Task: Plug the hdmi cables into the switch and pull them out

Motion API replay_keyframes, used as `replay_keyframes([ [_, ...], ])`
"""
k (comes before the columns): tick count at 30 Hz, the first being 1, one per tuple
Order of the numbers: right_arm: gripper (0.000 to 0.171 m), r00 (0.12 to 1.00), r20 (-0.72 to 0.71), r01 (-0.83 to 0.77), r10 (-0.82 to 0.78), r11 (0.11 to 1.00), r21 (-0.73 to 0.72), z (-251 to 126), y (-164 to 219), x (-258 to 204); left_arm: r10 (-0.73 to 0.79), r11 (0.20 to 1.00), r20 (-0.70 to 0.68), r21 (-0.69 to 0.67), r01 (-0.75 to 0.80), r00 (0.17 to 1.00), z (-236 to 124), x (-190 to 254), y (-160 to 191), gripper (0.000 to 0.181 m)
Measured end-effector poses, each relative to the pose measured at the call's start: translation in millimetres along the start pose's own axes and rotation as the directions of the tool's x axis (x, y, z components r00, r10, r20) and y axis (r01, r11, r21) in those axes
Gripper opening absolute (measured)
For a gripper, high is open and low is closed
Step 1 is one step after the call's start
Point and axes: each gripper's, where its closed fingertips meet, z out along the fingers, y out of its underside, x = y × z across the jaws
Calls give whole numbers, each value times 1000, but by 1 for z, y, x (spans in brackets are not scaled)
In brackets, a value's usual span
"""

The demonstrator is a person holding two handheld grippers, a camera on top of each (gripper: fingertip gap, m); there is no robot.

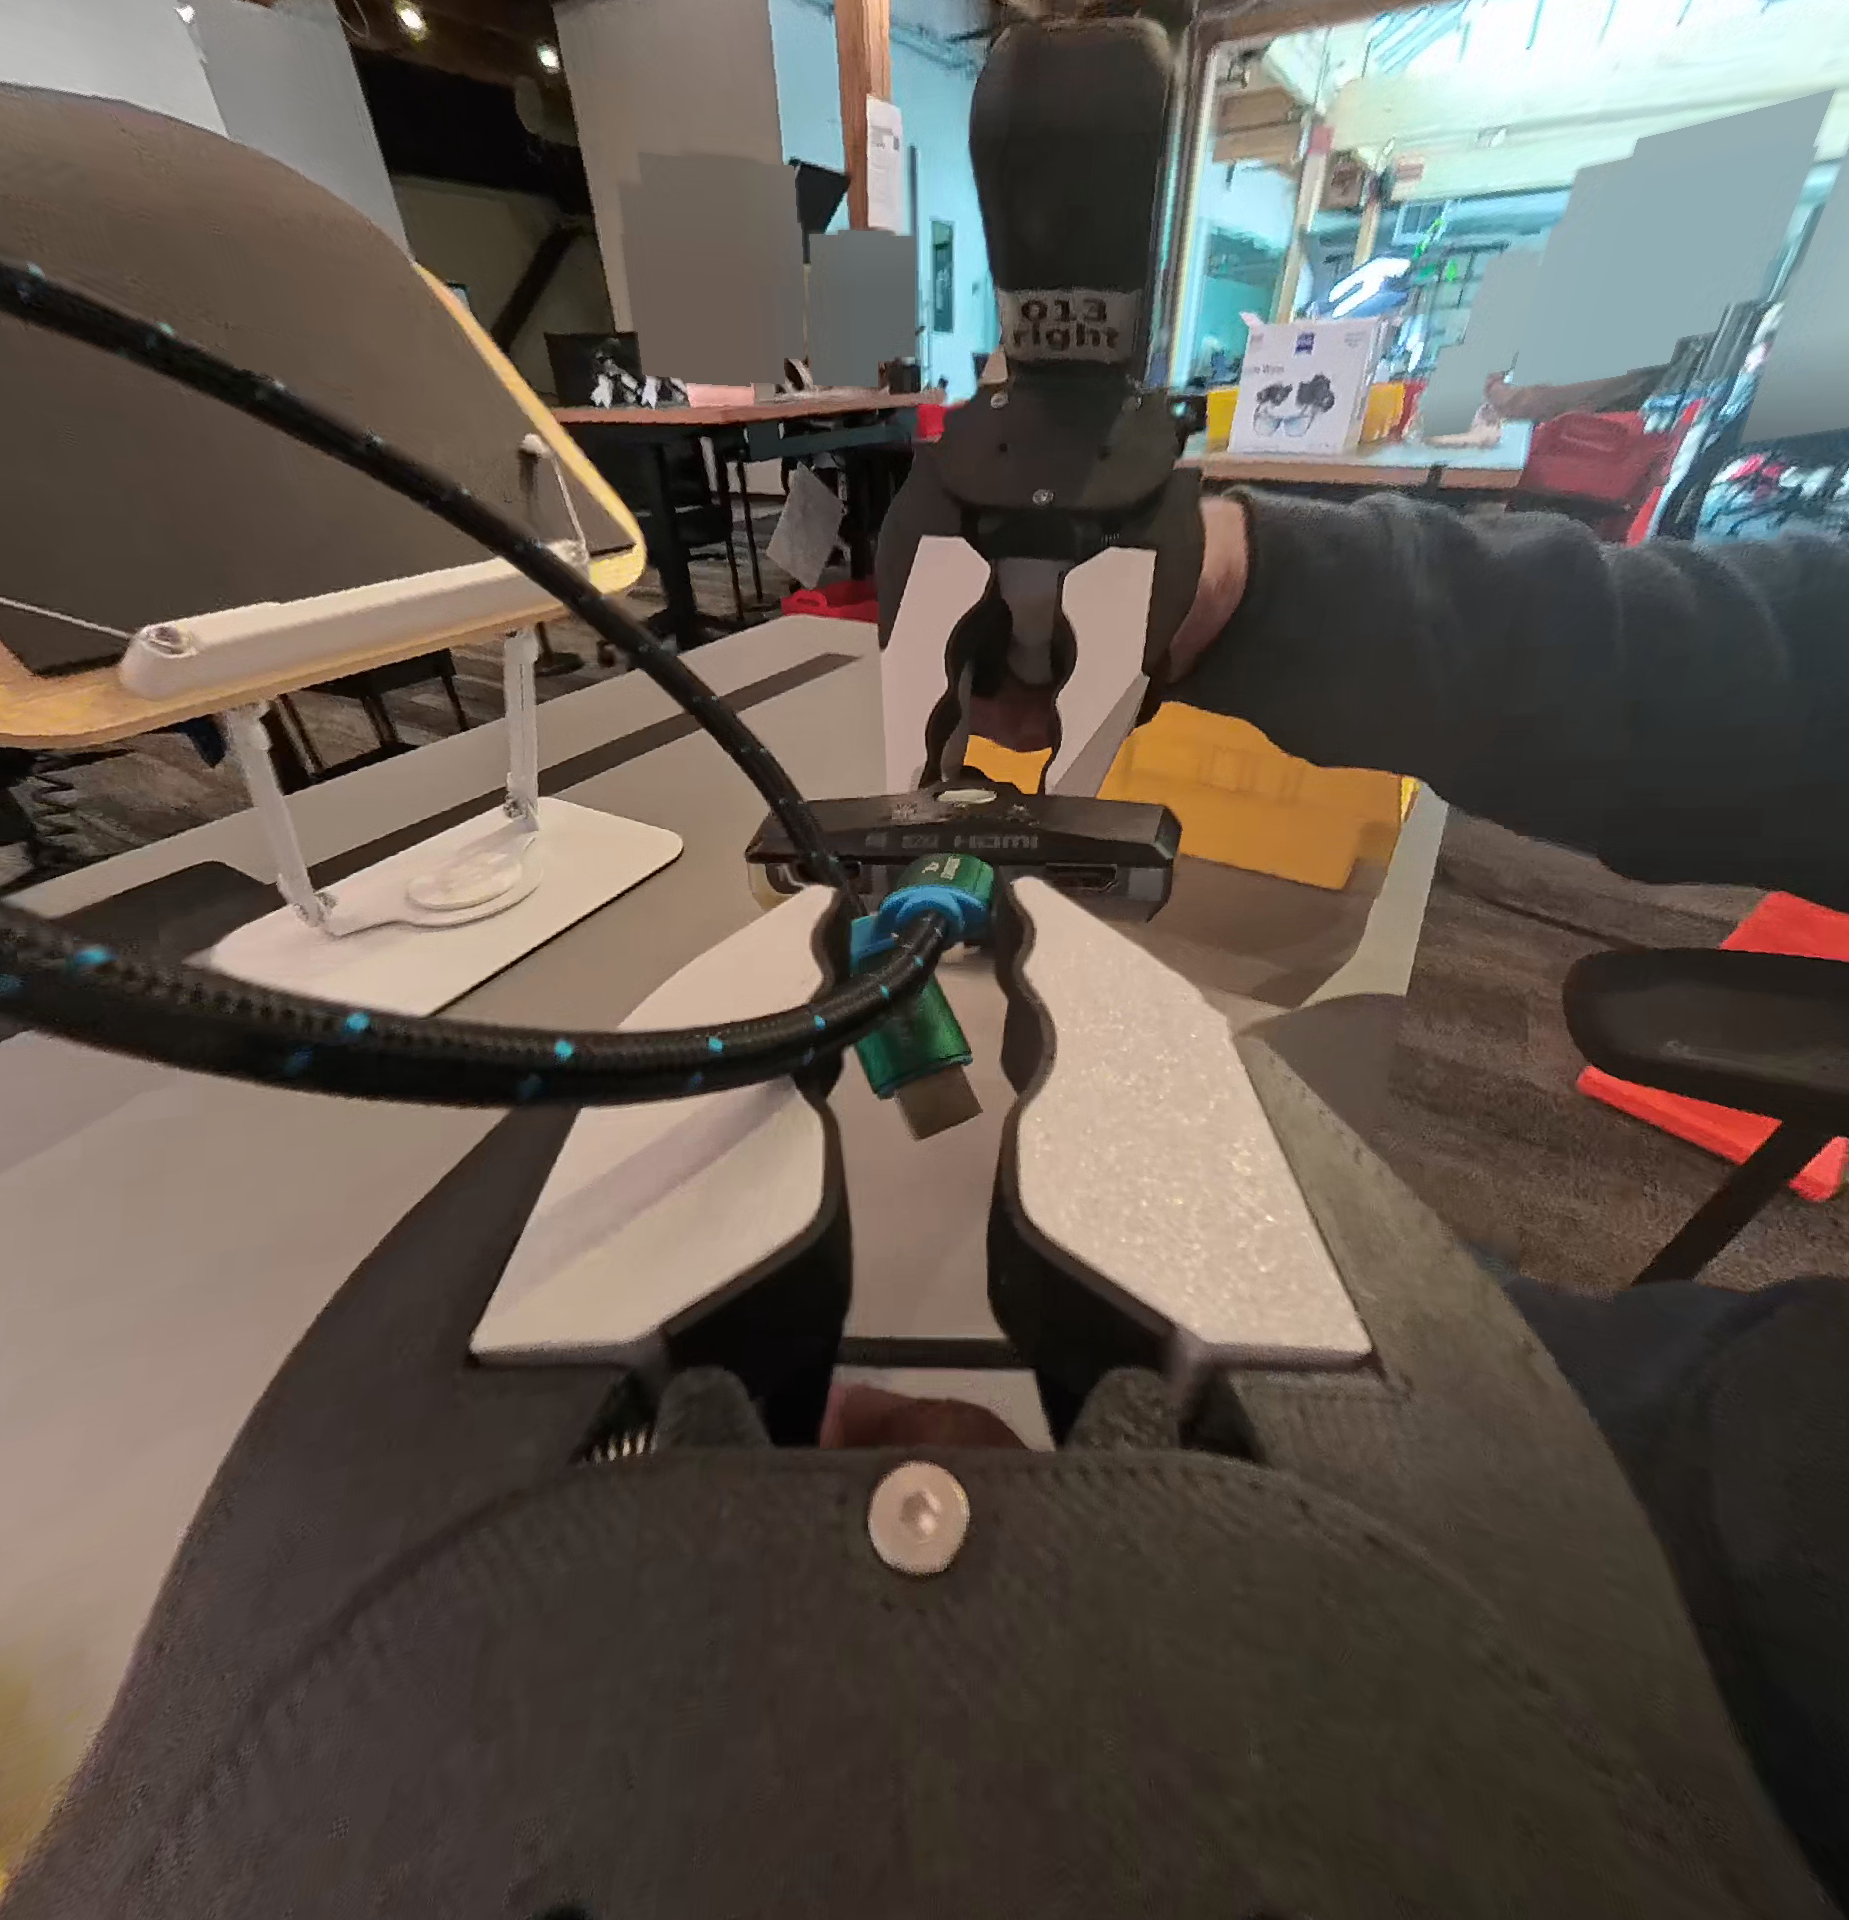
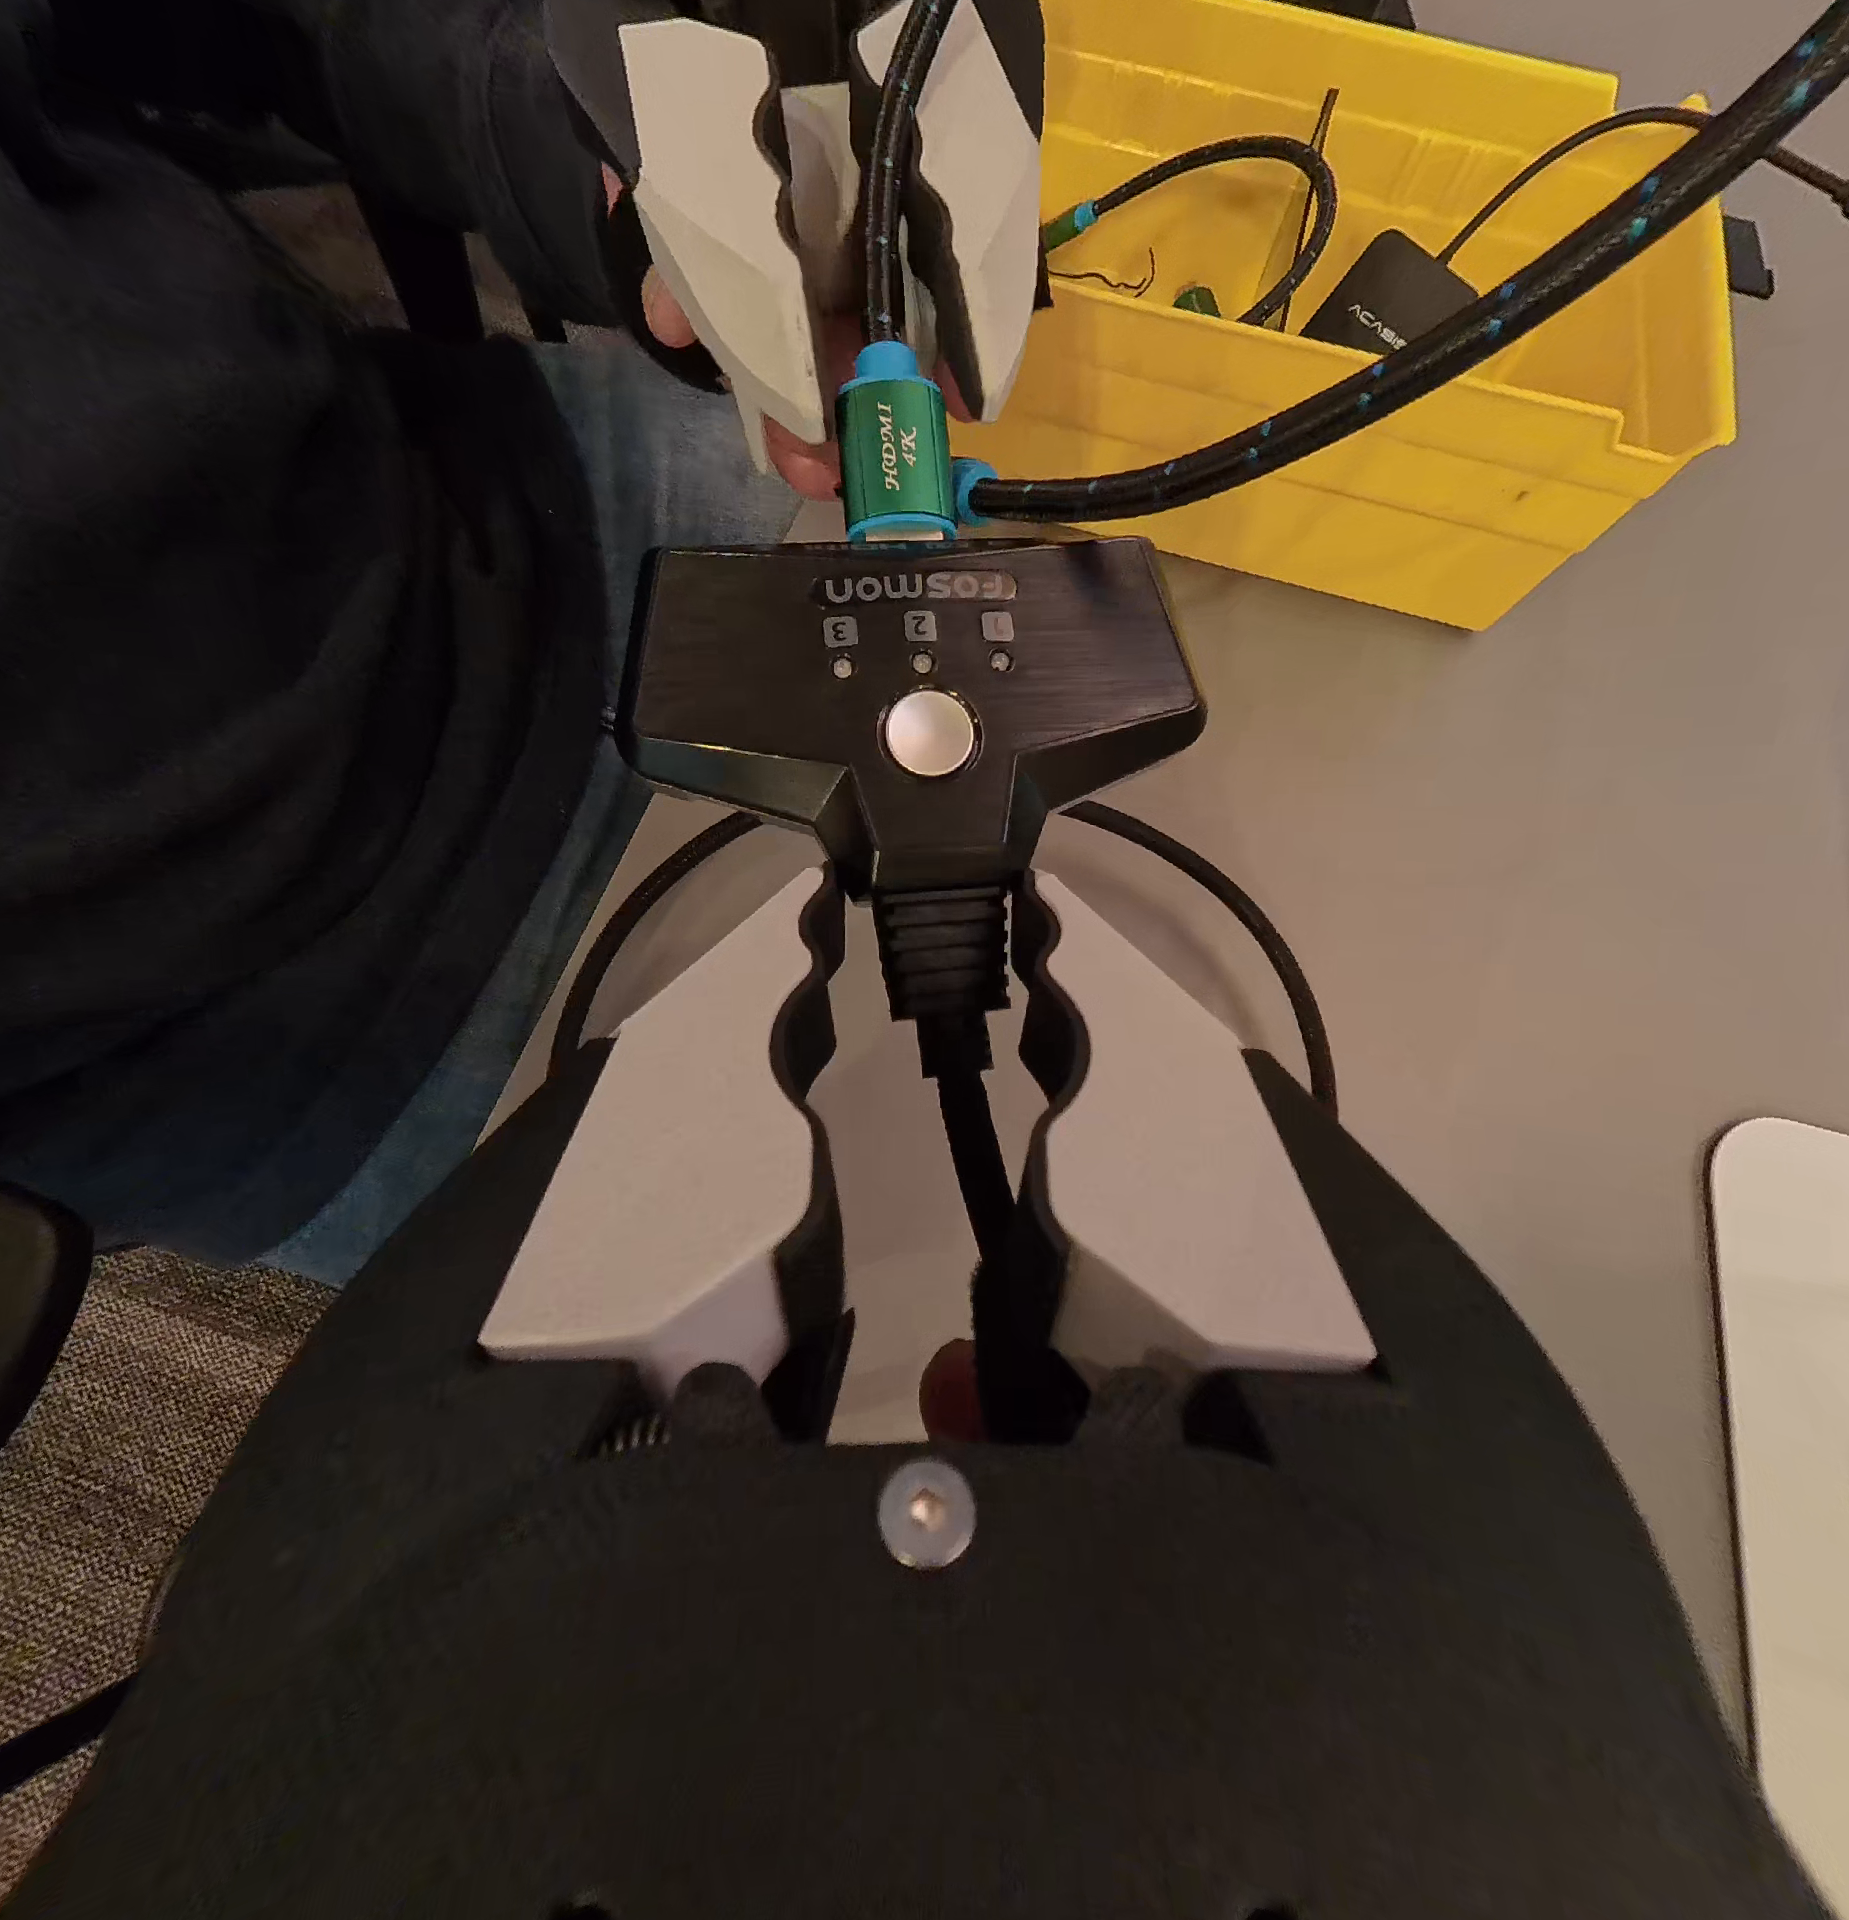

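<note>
Clamps the black switch (image 2: 920, 675) by its narrow neck with the right gripper (image 2: 935, 883), one fingertip pressed to each side just ahead of the ribbed tail cord (image 2: 946, 956). Comes at it from above in the left wrist view, on the side away from the ports.

Pinches a green plug (image 2: 889, 462) with the left gripper (image 1: 925, 894), fingers closed on its sides near the blue collar. Meets the switch's port edge at the middle slot with the plug's metal tip; cannot tell how deep it sits. Runs its braided cable (image 2: 884, 208) back between the left fingers.

Shows a second plug (image 1: 915, 1039), also green, loose in the gap between the left fingers, below the first. Points its bare metal tip down and back toward the camera, out of any port. Arcs its own speckled cable (image 1: 432, 478) away past a white stand (image 1: 546, 883) on the grey table (image 2: 1471, 935).

Places a yellow bin (image 2: 1315, 499) just beyond the switch, holding more cords and a small black box. Includes a dark sleeve (image 1: 1522, 665) behind the right gripper.
</note>
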Motion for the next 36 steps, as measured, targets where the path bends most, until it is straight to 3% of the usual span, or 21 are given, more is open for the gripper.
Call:
replay_keyframes([
  [5, 31, 998, -49, -25, 25, 1000, -6, -7, 10, 5, 19, 995, 60, -95, -14, 998, -7, -7, 8, 49],
  [11, 31, 989, -133, -65, 59, 997, -46, -13, 29, 18, 81, 971, 153, -236, -43, 985, -12, -21, 20, 52],
  [15, 31, 978, -194, -99, 75, 989, -114, -14, 47, 28, 53, 974, 180, -225, -11, 982, -21, -24, 20, 49],
  [18, 31, 963, -250, -159, 102, 963, -219, -9, 73, 38, 115, 969, 232, -239, -58, 966, -35, -32, 12, 50],
  [22, 30, 955, -270, -199, 126, 945, -261, 0, 90, 40, 263, 939, 332, -303, -162, 906, -71, -58, -4, 48],
  [25, 30, 944, -288, -250, 160, 917, -310, 3, 107, 45, 392, 875, 408, -441, -197, 825, -113, -96, -3, 47],
  [32, 31, 932, -300, -304, 201, 885, -351, 13, 129, 50, 542, 701, 478, -711, -58, 692, -218, -181, 49, 38],
  [36, 31, 927, -303, -326, 223, 879, -349, 19, 131, 51, 618, 597, 426, -801, -43, 661, -238, -210, 74, 35],
])
